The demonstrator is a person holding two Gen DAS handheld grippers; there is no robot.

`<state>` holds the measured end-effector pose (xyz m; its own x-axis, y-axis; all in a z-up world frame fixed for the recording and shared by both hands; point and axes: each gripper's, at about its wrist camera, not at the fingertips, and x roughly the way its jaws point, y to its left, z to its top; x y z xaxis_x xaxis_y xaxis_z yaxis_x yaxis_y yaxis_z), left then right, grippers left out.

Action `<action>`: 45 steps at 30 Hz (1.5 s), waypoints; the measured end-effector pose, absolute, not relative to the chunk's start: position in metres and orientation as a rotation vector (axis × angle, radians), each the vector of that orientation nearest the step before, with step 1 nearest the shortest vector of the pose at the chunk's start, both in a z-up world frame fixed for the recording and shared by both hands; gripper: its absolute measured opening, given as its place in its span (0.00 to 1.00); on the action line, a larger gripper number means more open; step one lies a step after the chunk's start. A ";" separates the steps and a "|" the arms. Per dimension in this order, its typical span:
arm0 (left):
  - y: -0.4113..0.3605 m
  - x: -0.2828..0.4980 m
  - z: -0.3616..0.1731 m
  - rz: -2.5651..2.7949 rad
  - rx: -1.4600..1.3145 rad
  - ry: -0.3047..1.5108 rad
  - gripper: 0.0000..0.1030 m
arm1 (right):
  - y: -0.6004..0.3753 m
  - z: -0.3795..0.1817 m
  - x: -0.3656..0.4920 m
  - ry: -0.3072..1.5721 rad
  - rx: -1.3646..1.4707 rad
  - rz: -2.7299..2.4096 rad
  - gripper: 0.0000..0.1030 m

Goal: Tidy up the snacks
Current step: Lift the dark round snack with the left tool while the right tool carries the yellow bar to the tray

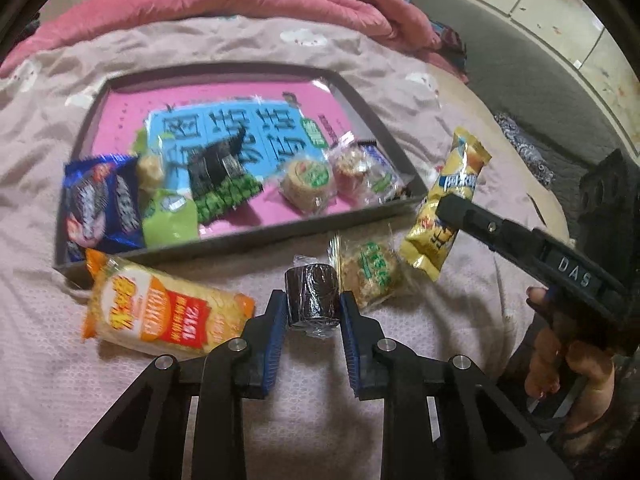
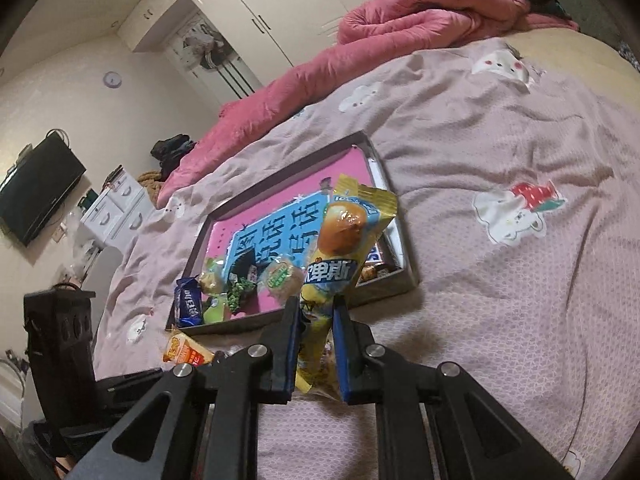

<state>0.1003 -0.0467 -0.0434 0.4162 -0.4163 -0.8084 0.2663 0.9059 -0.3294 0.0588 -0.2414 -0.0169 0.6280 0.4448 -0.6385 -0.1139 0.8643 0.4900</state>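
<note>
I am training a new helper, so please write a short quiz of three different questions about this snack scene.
1. True or false: the left hand-held gripper is shut on the dark round snack.
2. What does the right hand-held gripper hold? A) the blue packet B) the yellow packet C) nothing
3. Fill in: the orange cracker packet lies ____ the tray, on the bed cover.

Key: 1 true; 2 B; 3 outside
</note>
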 end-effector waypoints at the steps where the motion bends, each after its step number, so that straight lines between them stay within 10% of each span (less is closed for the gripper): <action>1: -0.045 0.100 -0.040 -0.427 -0.160 1.049 0.27 | -0.240 -0.016 0.059 0.832 0.422 0.336 0.15; 45: 0.005 0.123 -0.010 -0.281 -0.251 0.914 0.27 | -0.202 0.027 0.092 0.732 0.288 0.359 0.15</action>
